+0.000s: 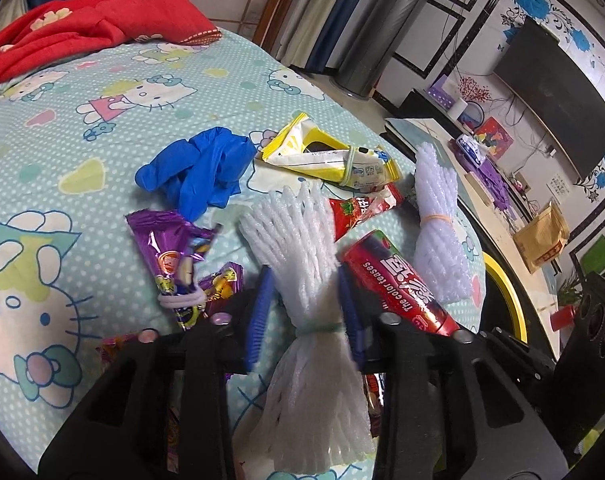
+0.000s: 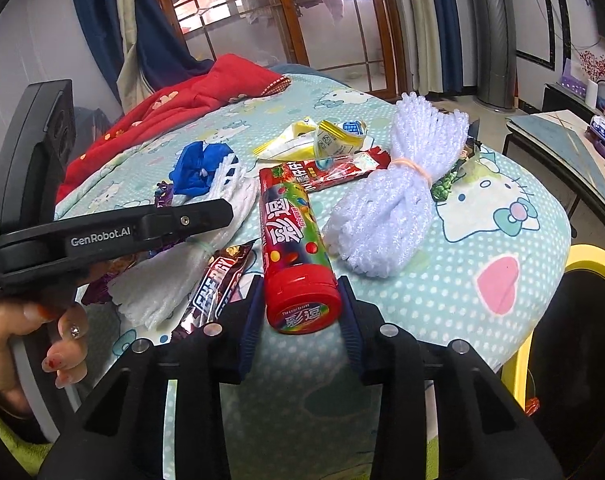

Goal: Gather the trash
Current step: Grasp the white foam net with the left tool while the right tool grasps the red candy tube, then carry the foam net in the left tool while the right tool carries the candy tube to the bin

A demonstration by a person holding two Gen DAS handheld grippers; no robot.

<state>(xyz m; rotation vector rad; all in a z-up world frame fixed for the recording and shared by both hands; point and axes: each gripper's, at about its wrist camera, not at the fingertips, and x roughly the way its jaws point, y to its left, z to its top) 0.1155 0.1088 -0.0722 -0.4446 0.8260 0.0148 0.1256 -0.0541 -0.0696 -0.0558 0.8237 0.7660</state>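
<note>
The left gripper (image 1: 306,304) clamps its blue pads on a white foam net (image 1: 302,280) at the green band round the net's waist, so the net bulges above and below the pads. The right gripper (image 2: 300,312) has its pads against both sides of the red cap of a candy tube (image 2: 296,248), which lies on the bed (image 2: 482,240) with its cap toward the camera.

Taking the tube as the landmark: the held net lies just beside it on its left in the right wrist view. A red wrapper (image 2: 334,170) sits just beyond the tube's far end, and a yellow wrapper (image 2: 314,142) lies beyond that. A second net (image 2: 390,200), tied with an orange band, lies near the tube's right side. A blue glove (image 1: 198,172) lies to the far left of the tube, and a purple wrapper (image 1: 174,256) lies left of the held net. A yellow-rimmed bin (image 2: 582,272) stands off the bed's edge, right of the tube.
</note>
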